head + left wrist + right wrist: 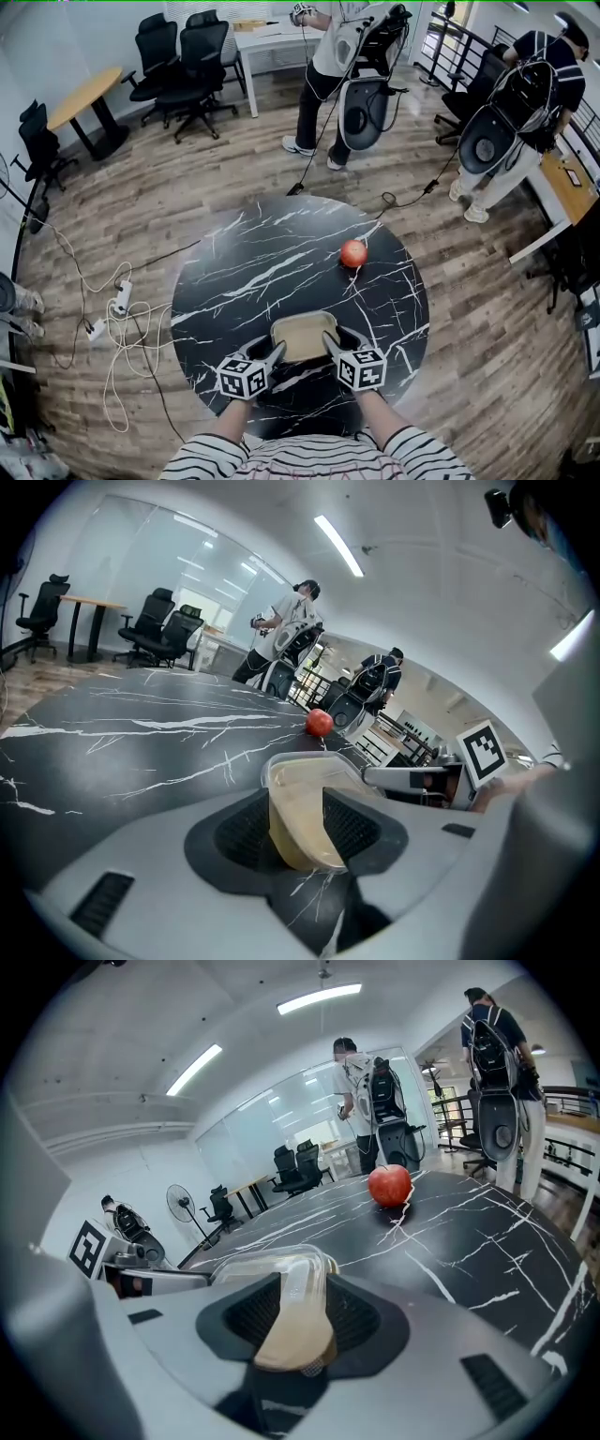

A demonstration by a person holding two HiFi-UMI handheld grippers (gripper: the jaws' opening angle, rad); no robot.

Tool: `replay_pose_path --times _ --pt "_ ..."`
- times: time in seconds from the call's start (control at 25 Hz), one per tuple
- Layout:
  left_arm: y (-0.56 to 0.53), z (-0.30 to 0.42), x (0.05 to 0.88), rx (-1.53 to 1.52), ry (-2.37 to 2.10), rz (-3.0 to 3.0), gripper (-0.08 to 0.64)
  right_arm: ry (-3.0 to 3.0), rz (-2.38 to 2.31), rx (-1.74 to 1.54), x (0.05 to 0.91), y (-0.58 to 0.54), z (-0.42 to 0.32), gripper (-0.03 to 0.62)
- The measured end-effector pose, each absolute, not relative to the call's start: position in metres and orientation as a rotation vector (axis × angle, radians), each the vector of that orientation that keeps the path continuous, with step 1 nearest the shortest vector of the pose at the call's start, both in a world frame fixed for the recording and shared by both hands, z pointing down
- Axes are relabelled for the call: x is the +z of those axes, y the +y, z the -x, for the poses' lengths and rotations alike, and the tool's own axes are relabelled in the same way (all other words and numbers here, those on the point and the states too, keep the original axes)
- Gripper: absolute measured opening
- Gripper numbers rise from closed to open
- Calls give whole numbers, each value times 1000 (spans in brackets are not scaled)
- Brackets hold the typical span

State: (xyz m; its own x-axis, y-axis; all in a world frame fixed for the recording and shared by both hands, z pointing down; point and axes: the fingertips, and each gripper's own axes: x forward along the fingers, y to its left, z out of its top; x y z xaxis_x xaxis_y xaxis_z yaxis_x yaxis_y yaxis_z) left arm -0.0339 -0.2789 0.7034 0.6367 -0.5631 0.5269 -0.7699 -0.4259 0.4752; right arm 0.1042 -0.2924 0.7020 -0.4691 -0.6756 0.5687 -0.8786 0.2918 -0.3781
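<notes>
Round black marble table [234, 272]. Clear tub [303, 335], tan inside, at table's near side btwn both claws. L claw [275, 352] clamped tight on its left rim, R claw [330, 345] clamped on right rim. Red apple [353, 253] farther out on table, well apart from tub.

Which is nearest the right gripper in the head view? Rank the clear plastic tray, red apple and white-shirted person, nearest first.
1. The clear plastic tray, clamped in the right gripper.
2. The red apple, ahead on the black marble table.
3. The white-shirted person, standing beyond it.
</notes>
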Motion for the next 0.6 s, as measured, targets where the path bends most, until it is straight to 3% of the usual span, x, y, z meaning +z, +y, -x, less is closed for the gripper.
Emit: replay_pose_path --times 0.6 --pt "-274 42 652 200 -1061 -2207 155 -2372 -1521 980 649 -276 -99 164"
